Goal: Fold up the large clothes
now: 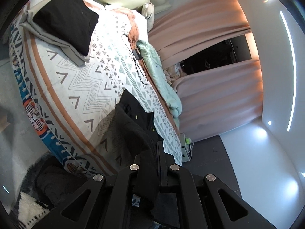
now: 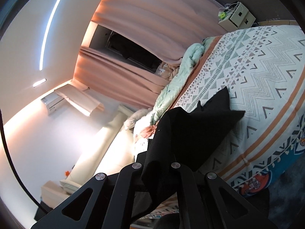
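- You've got one pile done already: folded clothes stacked near the head of the bed.
- Left gripper and right gripper are both clamped tight on the black garment, hanging above the bed, not folded yet.

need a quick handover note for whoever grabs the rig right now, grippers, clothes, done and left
Left hand-held gripper: shut on the black garment.
Right hand-held gripper: shut on the same garment, which hangs between the two above the bed.
Done: a folded pile, black on grey, sits near the head of the bed.
Left: spread the held garment on the patterned cover, fold it, probably add it to the pile. More dark clothes seem to lie on the floor by the bed.
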Tool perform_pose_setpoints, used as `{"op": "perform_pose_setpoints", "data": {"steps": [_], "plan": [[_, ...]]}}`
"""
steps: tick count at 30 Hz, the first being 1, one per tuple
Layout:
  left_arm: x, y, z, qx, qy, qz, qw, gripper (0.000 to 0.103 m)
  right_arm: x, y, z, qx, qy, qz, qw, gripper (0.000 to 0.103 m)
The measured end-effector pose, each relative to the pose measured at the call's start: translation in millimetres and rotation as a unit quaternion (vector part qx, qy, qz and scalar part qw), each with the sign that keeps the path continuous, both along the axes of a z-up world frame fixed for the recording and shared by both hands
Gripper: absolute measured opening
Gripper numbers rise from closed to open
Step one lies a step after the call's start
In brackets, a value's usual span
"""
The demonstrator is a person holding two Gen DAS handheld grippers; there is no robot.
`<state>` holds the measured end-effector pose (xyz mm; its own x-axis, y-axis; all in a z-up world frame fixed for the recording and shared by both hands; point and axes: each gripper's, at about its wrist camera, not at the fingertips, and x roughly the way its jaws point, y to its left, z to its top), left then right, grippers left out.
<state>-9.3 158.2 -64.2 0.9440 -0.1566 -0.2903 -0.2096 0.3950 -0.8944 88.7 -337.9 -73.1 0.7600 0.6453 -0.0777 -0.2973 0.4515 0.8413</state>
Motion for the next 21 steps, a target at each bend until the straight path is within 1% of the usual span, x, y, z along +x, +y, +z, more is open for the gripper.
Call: {"op": "perform_pose_setpoints", "data": {"steps": [3, 8, 16, 21], "plan": [[8, 1, 0, -0.003, -0.002, -0.003, 1.0, 0.003, 1, -2, 0, -0.006, 0.0, -0.004, 1.0, 0.004], [24, 3, 7, -0.002, -0.011, -0.007, 0.9999, 0.003, 16, -7, -4, 0.001, 0.014, -0.006, 1.0, 0.004], [61, 5, 35, 0.013, -0.033, -0.009, 0.9993, 0.003, 49, -12, 5, 0.009, 0.02, -0.027, 0.999, 0.004], [97, 9, 53, 0.029, -0.044, -0.006, 0.9986, 0.003, 81, -14, 18, 0.008, 0.014, -0.033, 0.999, 0.004]]}}
